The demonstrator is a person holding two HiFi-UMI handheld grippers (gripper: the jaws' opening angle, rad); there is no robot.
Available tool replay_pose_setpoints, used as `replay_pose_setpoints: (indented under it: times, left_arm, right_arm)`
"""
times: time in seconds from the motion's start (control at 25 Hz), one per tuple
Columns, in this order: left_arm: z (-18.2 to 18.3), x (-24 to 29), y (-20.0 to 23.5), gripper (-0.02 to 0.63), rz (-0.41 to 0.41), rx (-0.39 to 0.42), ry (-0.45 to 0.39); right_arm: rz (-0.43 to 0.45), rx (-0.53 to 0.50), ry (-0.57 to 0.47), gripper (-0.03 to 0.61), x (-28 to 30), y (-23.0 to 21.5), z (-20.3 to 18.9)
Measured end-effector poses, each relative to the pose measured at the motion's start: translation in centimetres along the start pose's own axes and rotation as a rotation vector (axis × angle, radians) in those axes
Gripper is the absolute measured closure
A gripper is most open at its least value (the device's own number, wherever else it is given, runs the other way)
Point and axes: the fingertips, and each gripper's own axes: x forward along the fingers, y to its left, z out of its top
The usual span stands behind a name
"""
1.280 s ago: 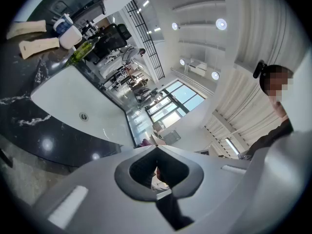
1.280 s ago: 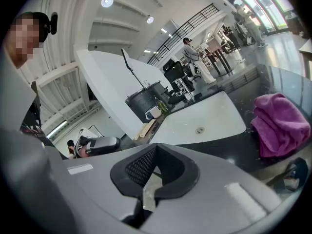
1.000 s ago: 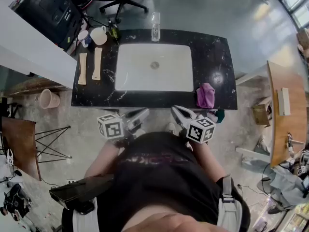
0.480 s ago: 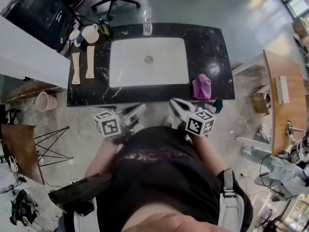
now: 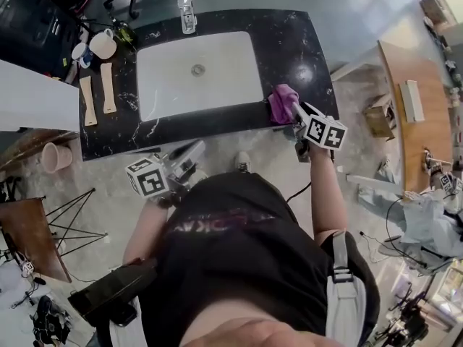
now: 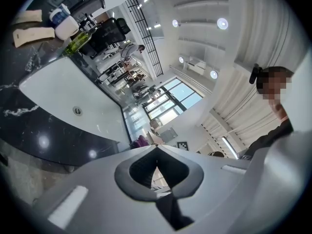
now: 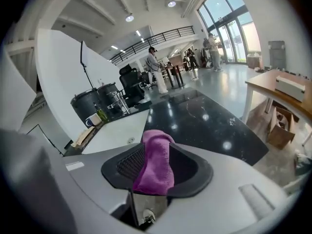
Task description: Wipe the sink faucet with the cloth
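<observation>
Left tool [image 5: 189, 156]: jaws together, nothing in them, hanging short of counter [image 5: 123, 132] front edge.
Sink [image 5: 217, 85]: ahead of left tool.
Faucet [image 5: 187, 4]: upright at sink's far rim, well apart from both tools.
Purple cloth [image 5: 281, 101]: bunched on counter's near edge, at right tool's tips.
Right tool [image 5: 294, 111]: tilted down, jaws just opened wide, cloth between them, not pinched.

Purple shirt print [image 5: 217, 223], probably illegible.

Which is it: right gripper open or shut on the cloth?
Open: on the right gripper the fingers have just been opening and stand apart, with the purple cloth standing between them.
</observation>
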Motion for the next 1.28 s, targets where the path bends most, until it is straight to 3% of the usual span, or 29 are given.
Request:
replay_pose_setpoints:
  times: [0.32,0.64,0.84,0.96,1.28]
  left_arm:
    - [-0.3,-1.5,0.7,0.614,0.022,-0.017,-0.037]
    - [0.3,-7.1,2.4,0.614,0.034,-0.050,-0.071]
    - [0.6,-9.3,3.1,0.614,0.039,-0.043,-0.081]
    - [0.0,-9.7,3.2,0.614,0.029,-0.045,-0.049]
    - [-0.4,-11.5,3.9,0.614,-0.003,-0.044,-0.017]
  right_arm:
    - [-0.034,-0.014,0.141,0.385,4.2,-1.4,-1.8]
    - [-0.152,-0.031,0.142,0.391,4.3,-1.2,-3.1]
    - [-0.167,-0.050,0.140,0.387,5.2,-0.8,-2.4]
    - [-0.174,-0.054,0.168,0.301,4.7,-1.7,-2.0]
    - [-0.029,-0.006,0.236,0.434,5.6,1.1,-3.1]
